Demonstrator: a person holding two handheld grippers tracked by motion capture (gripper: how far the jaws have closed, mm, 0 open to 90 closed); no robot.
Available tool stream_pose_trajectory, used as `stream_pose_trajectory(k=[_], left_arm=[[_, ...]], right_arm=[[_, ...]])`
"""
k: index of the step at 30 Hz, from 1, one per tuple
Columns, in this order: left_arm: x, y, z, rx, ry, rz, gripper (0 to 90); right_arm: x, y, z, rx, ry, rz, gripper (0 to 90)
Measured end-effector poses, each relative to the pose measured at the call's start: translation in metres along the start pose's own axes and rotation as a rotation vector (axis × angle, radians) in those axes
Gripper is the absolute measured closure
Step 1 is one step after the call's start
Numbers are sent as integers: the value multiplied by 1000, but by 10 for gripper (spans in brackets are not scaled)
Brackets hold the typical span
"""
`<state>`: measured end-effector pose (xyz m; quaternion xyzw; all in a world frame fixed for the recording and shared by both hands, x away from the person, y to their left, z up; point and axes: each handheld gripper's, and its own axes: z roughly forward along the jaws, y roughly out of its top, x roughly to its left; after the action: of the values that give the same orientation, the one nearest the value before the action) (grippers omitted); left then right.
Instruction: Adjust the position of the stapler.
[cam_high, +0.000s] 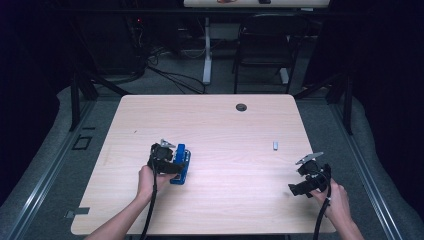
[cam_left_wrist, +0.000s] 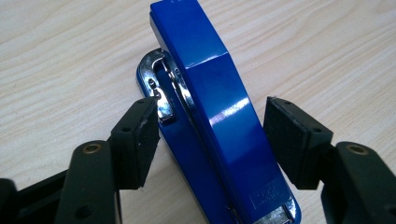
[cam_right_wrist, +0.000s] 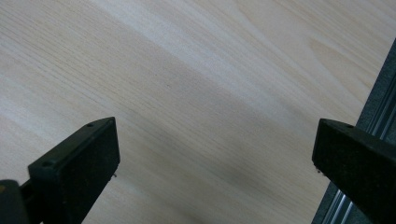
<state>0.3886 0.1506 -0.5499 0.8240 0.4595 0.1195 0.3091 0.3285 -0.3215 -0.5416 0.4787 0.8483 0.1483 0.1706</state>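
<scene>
Stapler (cam_left_wrist: 219, 126), blue, lying on the wooden table (cam_left_wrist: 70, 42) between the two black jaws of the left gripper (cam_left_wrist: 212, 140), with its long axis running away from the gripper and its hinge end nearest the gripper body. The jaws straddle the stapler's middle: one pad (cam_left_wrist: 140, 140) is at or almost at the chromed metal part beside the blue base, while the other pad (cam_left_wrist: 292, 140) stands just clear of the blue top arm, so nothing is pinched yet. To finish the grasp well, the pads should probably meet the two long flanks squarely, with the left hand (cam_high: 147, 179) shifted slightly so that both touch together (a one-sided push would likely slide or swivel the stapler on the smooth wood). Gripping the blue body rather than the chromed part looks the safer choice, since that part may give way under pressure. The stapler has a glossy, hard-looking blue shell with bright highlights, a faint embossed label near the hinge end, and bright metal at both ends. Seen from above, the right gripper (cam_high: 294, 189) rests spread wide and holds nothing, well apart from the stapler near the table's right edge.
</scene>
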Motion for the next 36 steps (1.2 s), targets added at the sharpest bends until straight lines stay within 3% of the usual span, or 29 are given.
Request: stream_pose_trajectory(k=[6, 9, 27, 36], left_arm=[[-3, 0, -1, -9, -15, 25, 476], [-4, 0, -1, -9, -7, 36, 483], [-3, 1, -3, 5, -8, 32, 504], [1, 1, -5, 19, -20, 2, 561]], right_arm=[[0, 0, 0, 13, -3, -7, 10], [0, 0, -1, 8, -10, -6, 10], [0, 0, -1, 14, -18, -11, 14], [1, 0, -1, 17, -16, -13, 15]])
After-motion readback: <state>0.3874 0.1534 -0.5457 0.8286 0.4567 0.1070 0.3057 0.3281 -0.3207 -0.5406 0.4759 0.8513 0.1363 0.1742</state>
